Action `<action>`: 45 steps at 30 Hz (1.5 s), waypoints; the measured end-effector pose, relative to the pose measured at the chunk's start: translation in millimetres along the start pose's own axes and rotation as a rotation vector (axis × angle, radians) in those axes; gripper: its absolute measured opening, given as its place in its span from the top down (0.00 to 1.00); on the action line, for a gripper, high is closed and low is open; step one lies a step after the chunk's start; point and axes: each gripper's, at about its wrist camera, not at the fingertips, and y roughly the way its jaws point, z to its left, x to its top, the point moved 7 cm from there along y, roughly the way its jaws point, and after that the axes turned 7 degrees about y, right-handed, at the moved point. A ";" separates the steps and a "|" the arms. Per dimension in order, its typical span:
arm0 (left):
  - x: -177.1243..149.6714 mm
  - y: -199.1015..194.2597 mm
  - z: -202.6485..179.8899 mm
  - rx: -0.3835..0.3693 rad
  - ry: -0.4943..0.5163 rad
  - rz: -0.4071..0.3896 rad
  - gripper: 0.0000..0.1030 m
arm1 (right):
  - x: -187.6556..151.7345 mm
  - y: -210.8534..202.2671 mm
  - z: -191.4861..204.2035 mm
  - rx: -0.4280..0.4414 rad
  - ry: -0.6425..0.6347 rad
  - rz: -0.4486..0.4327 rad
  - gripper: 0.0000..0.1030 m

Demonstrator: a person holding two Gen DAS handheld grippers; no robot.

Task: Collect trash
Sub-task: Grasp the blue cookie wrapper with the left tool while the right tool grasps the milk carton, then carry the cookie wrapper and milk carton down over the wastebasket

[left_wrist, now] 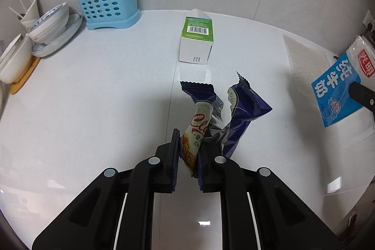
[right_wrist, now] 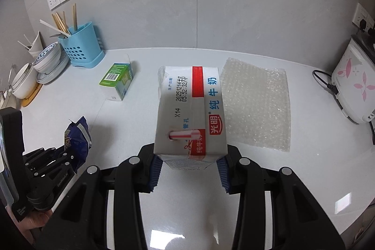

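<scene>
My left gripper (left_wrist: 189, 156) is shut on a crumpled dark-blue snack wrapper (left_wrist: 239, 114), held off the white counter (left_wrist: 93, 109); the same wrapper (right_wrist: 77, 135) shows at the left of the right wrist view, in the left gripper (right_wrist: 68, 156). My right gripper (right_wrist: 188, 166) is shut on a white-and-blue milk carton (right_wrist: 189, 109) with a red-striped straw (right_wrist: 184, 134) in its top, lifted above the counter. That carton (left_wrist: 337, 88) appears at the far right of the left wrist view. A green-and-white small box (left_wrist: 196, 39) (right_wrist: 118, 81) lies on the counter beyond.
A sheet of bubble wrap (right_wrist: 255, 104) lies flat at the right. A blue utensil holder (left_wrist: 107, 4) with chopsticks stands by the back wall. Stacked bowls and plates (left_wrist: 49, 27) sit at the left. A white appliance (right_wrist: 354, 83) with its cable stands at the far right.
</scene>
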 end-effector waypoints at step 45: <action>-96.2 -149.8 -45.0 -0.134 0.095 -0.123 0.88 | -117.1 -138.9 -21.1 -0.012 0.070 -0.060 0.63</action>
